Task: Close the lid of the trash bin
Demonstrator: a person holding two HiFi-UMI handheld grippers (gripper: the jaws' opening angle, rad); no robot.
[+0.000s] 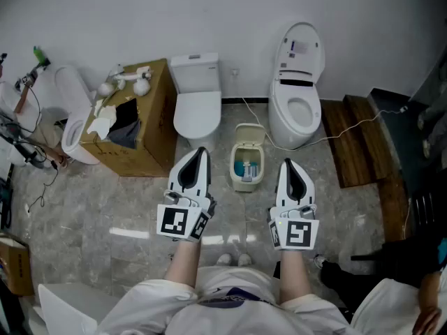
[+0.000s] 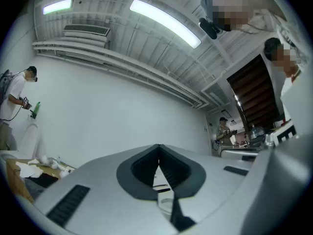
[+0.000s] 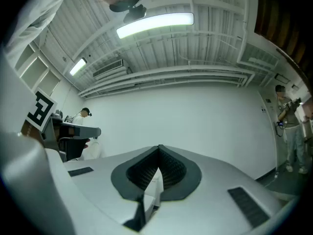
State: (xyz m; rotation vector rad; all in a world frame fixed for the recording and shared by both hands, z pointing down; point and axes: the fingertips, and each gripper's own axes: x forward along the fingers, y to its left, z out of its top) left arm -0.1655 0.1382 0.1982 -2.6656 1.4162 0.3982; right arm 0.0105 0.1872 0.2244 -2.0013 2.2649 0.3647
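Observation:
A small cream trash bin [image 1: 247, 166] stands on the tiled floor between my two grippers, its lid [image 1: 250, 134] tipped up and back, with blue and white items inside. In the head view my left gripper [image 1: 201, 152] is held just left of the bin, shut and empty. The right gripper [image 1: 287, 165] is held just right of it, also shut with nothing in it. Both gripper views look above the bin at a white wall and ceiling; the left gripper [image 2: 158, 148] and right gripper [image 3: 159, 149] show their jaws closed together. The bin is not in either gripper view.
A white toilet [image 1: 196, 103] stands behind the bin on the left, and another toilet [image 1: 297, 96] with its seat up on the right. A cardboard box [image 1: 133, 128] sits far left. A white cable [image 1: 335, 135] runs to wooden boards [image 1: 363, 138] at right.

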